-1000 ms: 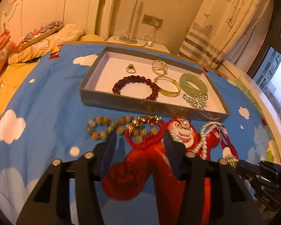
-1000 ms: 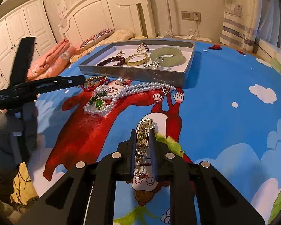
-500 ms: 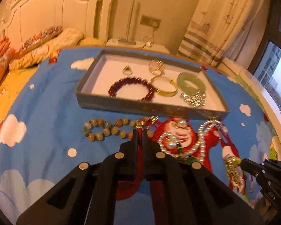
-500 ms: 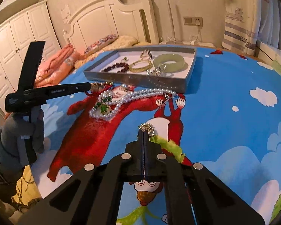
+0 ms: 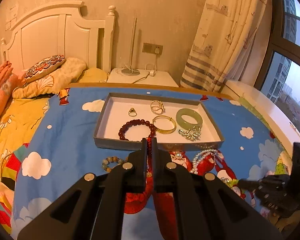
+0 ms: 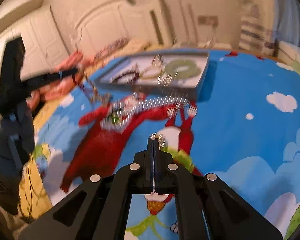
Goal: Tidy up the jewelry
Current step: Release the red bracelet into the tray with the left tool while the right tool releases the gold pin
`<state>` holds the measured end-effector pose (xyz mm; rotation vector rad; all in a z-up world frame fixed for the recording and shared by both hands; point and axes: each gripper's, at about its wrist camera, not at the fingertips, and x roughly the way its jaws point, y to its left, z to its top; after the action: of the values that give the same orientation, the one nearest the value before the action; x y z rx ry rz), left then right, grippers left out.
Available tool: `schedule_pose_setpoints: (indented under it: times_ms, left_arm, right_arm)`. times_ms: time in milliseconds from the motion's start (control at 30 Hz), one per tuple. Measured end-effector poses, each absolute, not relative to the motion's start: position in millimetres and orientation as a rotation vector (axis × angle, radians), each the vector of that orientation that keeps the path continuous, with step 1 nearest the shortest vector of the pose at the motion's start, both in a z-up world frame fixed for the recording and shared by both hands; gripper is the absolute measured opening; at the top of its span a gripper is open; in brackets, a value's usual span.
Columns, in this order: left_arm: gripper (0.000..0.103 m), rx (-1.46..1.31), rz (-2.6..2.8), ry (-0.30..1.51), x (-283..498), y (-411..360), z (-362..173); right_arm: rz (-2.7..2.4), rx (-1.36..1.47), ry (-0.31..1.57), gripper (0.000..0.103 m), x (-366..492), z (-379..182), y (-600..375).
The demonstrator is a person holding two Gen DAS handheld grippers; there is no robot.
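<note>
- Jewelry sits in a grey tray (image 5: 102, 120) on a blue cartoon bedspread (image 5: 70, 140)
- Inside the tray are a dark red bead bracelet (image 5: 137, 129), a gold bangle (image 5: 164, 127), a green bangle (image 5: 189, 119), a small ring (image 5: 132, 112), some gold rings (image 5: 157, 107) and a silver chain (image 5: 190, 134)
- The left gripper (image 5: 149, 140) is squeezed tight on a red string bracelet (image 5: 149, 148), which hangs down under its jaws, just in front of the tray
- A stone bead bracelet (image 5: 112, 162) and a pearl necklace (image 5: 204, 158) lie on the bedspread near the tray
- The right gripper (image 6: 153, 140) is squeezed tight on a gold chain (image 6: 159, 138) that pokes out at its tips; this view is blurry
</note>
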<state>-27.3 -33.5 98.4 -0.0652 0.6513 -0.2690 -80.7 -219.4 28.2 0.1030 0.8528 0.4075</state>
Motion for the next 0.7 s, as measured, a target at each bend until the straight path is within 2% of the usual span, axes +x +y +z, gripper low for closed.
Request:
schedule_pose_setpoints:
  times_ms: [100, 167, 200, 267, 333, 433, 500, 567, 700]
  left_arm:
    - [0.004, -0.067, -0.273, 0.647, -29.9, -32.1, 101.1]
    - [0.004, -0.067, -0.279, 0.642, -32.5, -30.2, 102.8]
    - [0.004, -0.065, -0.281, 0.639, -33.5, -29.5, 103.9]
    - [0.004, -0.059, -0.281, 0.634, -35.9, -27.6, 106.5]
    - [0.004, -0.061, -0.281, 0.627, -37.9, -24.0, 109.8]
    - [0.004, -0.059, -0.282, 0.619, -39.8, -20.8, 112.8]
    - [0.004, -0.058, -0.286, 0.614, -40.6, -19.5, 114.7]
    - [0.004, -0.053, -0.288, 0.611, -40.3, -18.6, 116.4]
    - [0.004, -0.044, -0.290, 0.607, -36.5, -15.0, 120.1]
  right_arm:
    - [0.373, 0.063, 0.903, 0.007, -76.4, 21.4, -210.8]
    - [0.356, 0.039, 0.913, 0.014, -75.1, 16.9, -207.5]
    - [0.356, 0.045, 0.914, 0.020, -74.8, 17.0, -207.9]
    - [0.354, 0.062, 0.907, 0.054, -75.4, 18.9, -210.8]
    - [0.357, 0.065, 0.892, 0.059, -76.6, 22.0, -212.2]
    - [0.355, 0.020, 0.912, 0.056, -75.1, 18.1, -205.5]
    - [0.354, 0.001, 0.938, 0.041, -71.5, 11.5, -200.1]
    - [0.317, -0.067, 0.920, 0.016, -72.7, 11.1, -194.0]
    - [0.338, -0.032, 0.874, 0.015, -75.6, 20.4, -196.4]
